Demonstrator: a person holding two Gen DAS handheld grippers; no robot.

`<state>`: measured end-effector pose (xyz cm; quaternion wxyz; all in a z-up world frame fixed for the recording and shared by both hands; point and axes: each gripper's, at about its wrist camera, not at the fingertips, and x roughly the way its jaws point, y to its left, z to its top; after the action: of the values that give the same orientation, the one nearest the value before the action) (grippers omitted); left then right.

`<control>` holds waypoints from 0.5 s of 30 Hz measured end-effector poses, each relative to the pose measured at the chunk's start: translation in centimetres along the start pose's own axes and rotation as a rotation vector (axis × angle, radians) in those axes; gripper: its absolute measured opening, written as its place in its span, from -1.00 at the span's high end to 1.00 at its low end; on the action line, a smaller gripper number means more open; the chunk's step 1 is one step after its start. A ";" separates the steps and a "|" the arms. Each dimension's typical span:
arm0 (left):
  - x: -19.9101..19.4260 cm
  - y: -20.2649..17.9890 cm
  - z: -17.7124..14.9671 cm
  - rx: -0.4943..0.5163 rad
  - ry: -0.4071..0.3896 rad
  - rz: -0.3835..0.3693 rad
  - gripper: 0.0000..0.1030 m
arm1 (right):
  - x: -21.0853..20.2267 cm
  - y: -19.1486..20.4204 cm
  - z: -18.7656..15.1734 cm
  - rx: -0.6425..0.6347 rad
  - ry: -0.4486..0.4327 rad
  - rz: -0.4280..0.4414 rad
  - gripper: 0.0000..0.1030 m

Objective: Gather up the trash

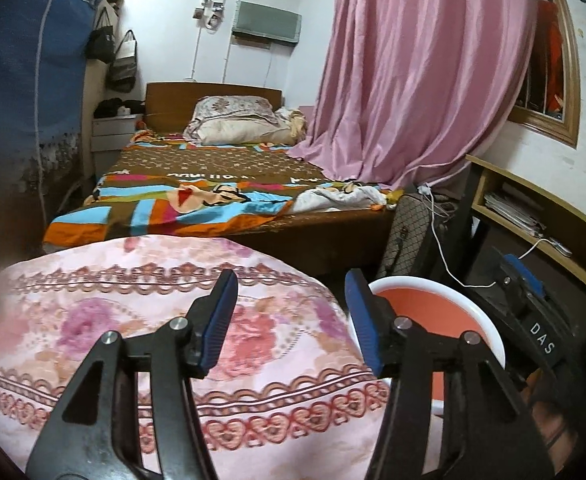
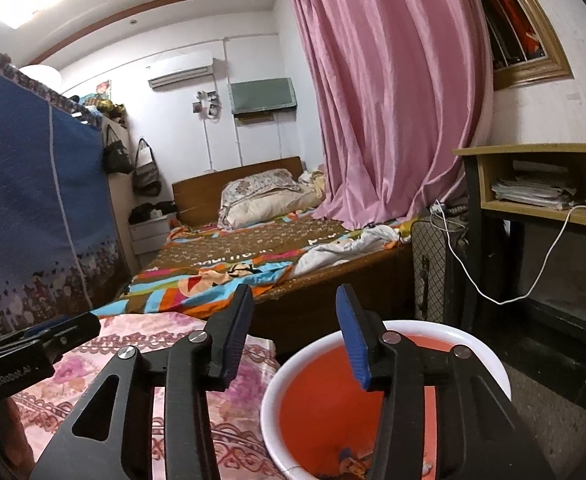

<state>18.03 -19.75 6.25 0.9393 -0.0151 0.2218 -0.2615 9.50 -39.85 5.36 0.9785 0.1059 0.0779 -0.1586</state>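
Hovered between steps, judging by the empty grip on both sides. Left gripper (image 1: pixel 291 304) spread wide with nothing between the pads, poised over the floral cloth (image 1: pixel 133 320). Right gripper (image 2: pixel 295 330) likewise spread and empty, directly above the orange bin (image 2: pixel 489 364), which sat at 4 o'clock of the cloth. Scraps of trash (image 2: pixel 349 465) already at the bin's bottom. Likely called next for scanning cloth and bed (image 1: pixel 221 184) for further litter; none discernible.

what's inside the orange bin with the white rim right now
A few small scraps lie at the bottom of the orange bin, blue and tan bits. The open right gripper covers part of the floor, so the rest is hidden.
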 end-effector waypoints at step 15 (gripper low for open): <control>-3.7 4.5 -0.7 -0.084 -0.076 0.098 -0.34 | -1.4 2.6 -0.1 -0.033 -0.062 0.047 -0.77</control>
<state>17.12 -13.97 6.49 0.9572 -0.0537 0.1973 -0.2050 9.05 -37.02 6.01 0.9855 0.0867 0.0479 -0.1375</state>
